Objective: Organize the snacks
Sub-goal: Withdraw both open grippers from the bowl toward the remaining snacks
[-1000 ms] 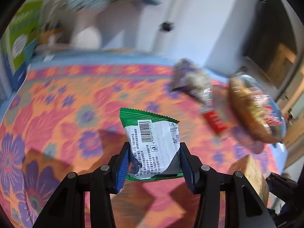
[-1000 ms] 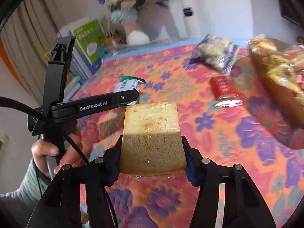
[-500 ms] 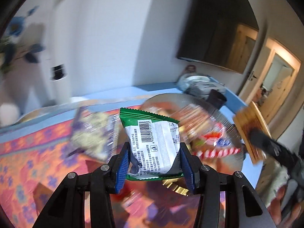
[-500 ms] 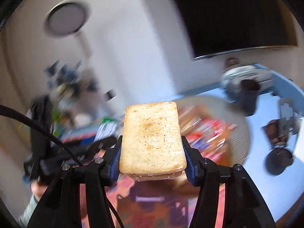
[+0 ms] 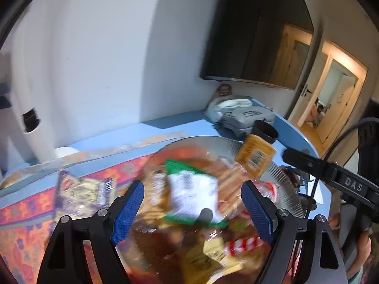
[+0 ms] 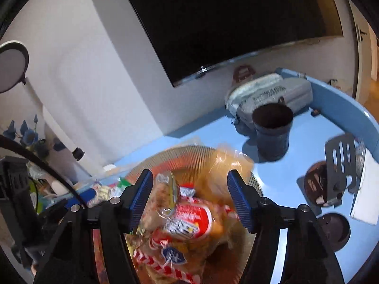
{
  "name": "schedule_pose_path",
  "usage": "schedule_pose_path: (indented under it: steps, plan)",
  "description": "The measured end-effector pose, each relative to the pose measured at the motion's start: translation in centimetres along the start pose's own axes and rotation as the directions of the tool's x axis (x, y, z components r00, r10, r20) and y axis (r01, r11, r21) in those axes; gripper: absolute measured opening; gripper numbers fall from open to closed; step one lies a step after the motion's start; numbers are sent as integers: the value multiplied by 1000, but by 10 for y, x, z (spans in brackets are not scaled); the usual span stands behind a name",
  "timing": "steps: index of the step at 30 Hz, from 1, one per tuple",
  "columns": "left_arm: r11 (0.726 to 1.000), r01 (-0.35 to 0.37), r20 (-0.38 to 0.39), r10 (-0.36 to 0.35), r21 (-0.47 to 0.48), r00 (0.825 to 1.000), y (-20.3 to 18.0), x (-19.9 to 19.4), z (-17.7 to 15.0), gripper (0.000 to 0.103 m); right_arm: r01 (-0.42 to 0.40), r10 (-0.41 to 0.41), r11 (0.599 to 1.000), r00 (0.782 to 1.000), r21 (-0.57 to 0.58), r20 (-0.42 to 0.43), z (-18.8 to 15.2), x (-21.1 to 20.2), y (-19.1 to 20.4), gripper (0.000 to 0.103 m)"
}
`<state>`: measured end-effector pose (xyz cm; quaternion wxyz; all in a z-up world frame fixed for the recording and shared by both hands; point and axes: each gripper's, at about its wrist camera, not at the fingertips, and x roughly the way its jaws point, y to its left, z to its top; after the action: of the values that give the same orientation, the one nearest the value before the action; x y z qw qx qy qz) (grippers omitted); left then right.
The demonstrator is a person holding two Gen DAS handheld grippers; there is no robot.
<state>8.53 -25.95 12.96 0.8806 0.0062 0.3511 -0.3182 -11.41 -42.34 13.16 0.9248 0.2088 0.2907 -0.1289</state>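
Both pairs of jaws are opening over the glass bowl [image 5: 281, 175]: my left gripper [image 5: 192, 203] spreads wide and the green-and-white packet [image 5: 193, 193] is loose between the pads, blurred, touching neither, dropping onto the heap. My right gripper [image 6: 188, 198] parts less far, and the wrapped toast [image 6: 225, 165] tilts free at one o'clock of its gap, above the red-and-white striped bag [image 6: 187, 222]. To do this well I hold both hands level over the bowl's middle until each snack settles, and don't brush the pile with the pads. One purple bag [image 5: 80, 194] lies on the flowered cloth [image 5: 26, 215] at nine o'clock in my left view, outside the bowl, so I judge the job unfinished. For room, the dark cup [image 6: 272, 130] stands near the rim at one o'clock, the table edge [image 6: 355, 104] curves round at two, and my two grippers sit close together; open room is straight up.
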Motion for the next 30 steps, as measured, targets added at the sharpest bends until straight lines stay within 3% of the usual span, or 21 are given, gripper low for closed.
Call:
schedule_pose_path:
  steps: [6, 10, 13, 17, 23, 28, 30]
  plan:
    - [995, -47, 26, 49, -84, 998, 51, -55, -32, 82, -41, 41, 998, 999, -52, -12, -28, -28, 21, 65]
    - [981, -112, 32, 118, -159, 992, 92, -99, -70, 82, -127, 123, 984, 992, -122, -40, -53, -51, 59, 65]
    - [959, -176, 19, 185, -221, 983, 124, -126, -102, 82, -184, 175, 963, 983, -197, -62, -78, -64, 95, 68]
    - [910, -278, -42, 278, -307, 960, 164, -138, -142, 82, -298, 269, 915, 953, -273, -138, -123, -62, 137, 69]
    - [880, -348, -153, 315, -323, 937, 197, -116, -190, 82, -272, 201, 894, 954, -356, -224, -189, -18, 171, 69]
    - [892, -325, -136, 297, -314, 945, 195, -111, -195, 81, -219, 129, 899, 960, -378, -249, -201, 12, 170, 69]
    - [886, -352, -157, 318, -302, 935, 193, -107, -193, 81, -219, 124, 910, 954, -353, -274, -204, 18, 164, 69]
